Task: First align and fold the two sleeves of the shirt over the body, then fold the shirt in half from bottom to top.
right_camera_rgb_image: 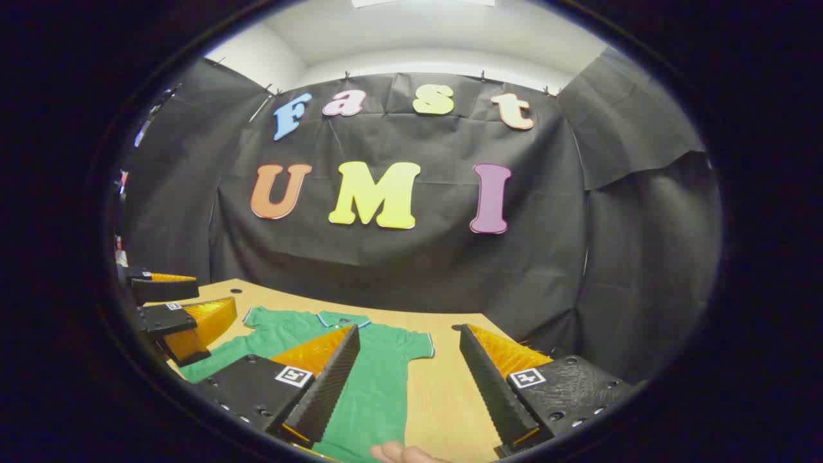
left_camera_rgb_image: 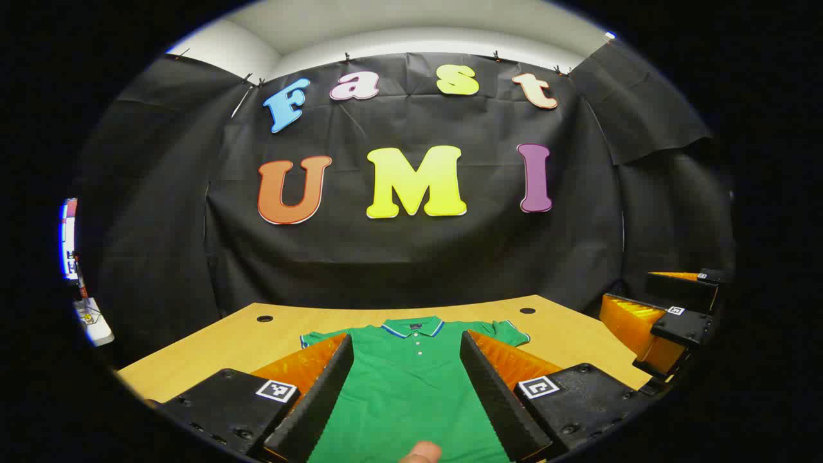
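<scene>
On the pale wooden tabletop [left_camera_rgb_image: 225, 341] a green short-sleeved polo shirt [left_camera_rgb_image: 411, 386] lies flat, collar at twelve o'clock, ready for folding, while the left gripper [left_camera_rgb_image: 406, 392] and right gripper [right_camera_rgb_image: 408, 386] hover wide open, holding nothing.

Polo shirt [left_camera_rgb_image: 411, 379] lies flat on the table [left_camera_rgb_image: 212, 347], dead ahead between your left gripper [left_camera_rgb_image: 406, 392] fingers; right gripper [left_camera_rgb_image: 669, 321] off right.

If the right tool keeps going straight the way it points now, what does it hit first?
Probably bare table: the open right tool points just past the green shirt, whose sleeve edge lies beside the line. Beyond is the booth wall; depth is unclear.
</scene>
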Demonstrator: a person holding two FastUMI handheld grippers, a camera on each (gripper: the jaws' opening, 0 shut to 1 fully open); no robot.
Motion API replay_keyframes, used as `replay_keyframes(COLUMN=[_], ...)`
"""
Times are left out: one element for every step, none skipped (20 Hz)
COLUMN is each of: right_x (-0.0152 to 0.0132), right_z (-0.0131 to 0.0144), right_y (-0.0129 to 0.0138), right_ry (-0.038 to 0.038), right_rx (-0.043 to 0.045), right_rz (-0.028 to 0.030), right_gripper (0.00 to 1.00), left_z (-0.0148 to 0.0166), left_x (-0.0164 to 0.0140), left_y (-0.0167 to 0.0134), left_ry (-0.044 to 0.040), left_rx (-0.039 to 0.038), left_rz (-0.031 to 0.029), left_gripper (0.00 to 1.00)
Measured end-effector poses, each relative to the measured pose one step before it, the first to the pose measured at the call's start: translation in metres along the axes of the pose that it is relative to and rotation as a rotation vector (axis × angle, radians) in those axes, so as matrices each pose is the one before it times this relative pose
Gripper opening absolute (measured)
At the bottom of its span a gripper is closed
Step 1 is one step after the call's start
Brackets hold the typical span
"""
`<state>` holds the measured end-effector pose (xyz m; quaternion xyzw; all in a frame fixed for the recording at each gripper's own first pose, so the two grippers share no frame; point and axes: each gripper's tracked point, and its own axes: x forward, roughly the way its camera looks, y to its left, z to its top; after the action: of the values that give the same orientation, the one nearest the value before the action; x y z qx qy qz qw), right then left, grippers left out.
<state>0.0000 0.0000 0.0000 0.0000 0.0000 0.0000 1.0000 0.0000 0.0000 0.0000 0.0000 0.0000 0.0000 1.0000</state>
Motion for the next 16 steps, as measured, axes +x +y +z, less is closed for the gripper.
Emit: replay_keyframes(right_x=[0.00154, 0.00100, 0.00168, 0.00237, 0.00241, 0.00234, 0.00357, 0.00285, 0.00348, 0.00447, 0.00425, 0.00284, 0.00386, 0.00167, 0.00521, 0.00281], right_z=[-0.00400, 0.00005, -0.00139, -0.00305, -0.00174, 0.00099, -0.00082, -0.00146, -0.00351, -0.00255, -0.00315, -0.00303, -0.00288, -0.00123, -0.00515, -0.00375], right_y=[0.00573, 0.00853, 0.00748, 0.00110, 0.00106, 0.00225, 0.00374, 0.00344, 0.00376, 0.00421, 0.00464, 0.00364, 0.00366, 0.00355, 0.00415, 0.00362], right_ry=[0.00431, -0.00734, 0.00227, 0.00507, -0.00320, -0.00716, -0.00296, -0.00001, -0.00043, 0.00194, 0.00710, 0.00752, 0.00332, 0.00263, 0.00523, 0.00962], right_rx=[-0.00959, -0.00564, -0.00491, -0.00485, -0.00487, -0.00140, 0.00152, 0.00338, 0.00081, -0.00799, -0.00934, -0.00603, 0.00003, 0.00667, 0.00863, 0.00246], right_rz=[0.01305, 0.02722, 0.01613, 0.00065, -0.00136, -0.00036, -0.00120, 0.00312, 0.00485, 0.00553, 0.00607, 0.00426, 0.00353, 0.00264, 0.00609, 0.00463], right_gripper=[0.95, 0.93, 0.93, 0.95, 0.95, 0.95, 0.95, 0.95, 0.95, 0.97, 0.95, 0.97, 0.95, 0.95, 0.95, 0.97], left_z=[-0.00150, 0.00131, -0.00007, 0.00047, -0.00111, -0.00175, -0.00308, -0.00211, -0.00217, -0.00224, -0.00018, 0.00024, 0.00091, 0.00154, 0.00060, -0.00034], left_x=[0.00103, 0.00128, 0.00007, 0.00098, 0.00236, 0.00159, 0.00187, 0.00250, 0.00120, 0.00161, 0.00071, -0.00014, 0.00164, 0.00011, 0.00166, 0.00133], left_y=[-0.00105, 0.00238, 0.00384, 0.00579, 0.00413, 0.00394, 0.00343, 0.00269, 0.00322, 0.00234, 0.00345, 0.00472, 0.00227, -0.00043, 0.00040, 0.00043], left_ry=[0.00301, -0.00179, -0.00091, -0.00108, -0.00005, 0.00503, 0.00794, 0.01001, 0.00973, 0.00806, 0.00524, -0.00061, -0.00479, -0.00431, -0.00141, -0.00014], left_rx=[0.00331, 0.00830, 0.00821, 0.00825, -0.00009, -0.00769, -0.01096, -0.01344, -0.01228, -0.00902, -0.00151, 0.00158, -0.00104, -0.00433, -0.00544, -0.00466], left_rz=[-0.01064, -0.00162, 0.00471, 0.00971, 0.00921, 0.00721, 0.00461, 0.00469, 0.00398, 0.00707, 0.01046, 0.01235, 0.00467, -0.00194, -0.00086, 0.00056], left_gripper=[1.00, 1.00, 1.00, 1.00, 1.00, 1.00, 1.00, 1.00, 1.00, 1.00, 1.00, 1.00, 1.00, 1.00, 1.00, 1.00])
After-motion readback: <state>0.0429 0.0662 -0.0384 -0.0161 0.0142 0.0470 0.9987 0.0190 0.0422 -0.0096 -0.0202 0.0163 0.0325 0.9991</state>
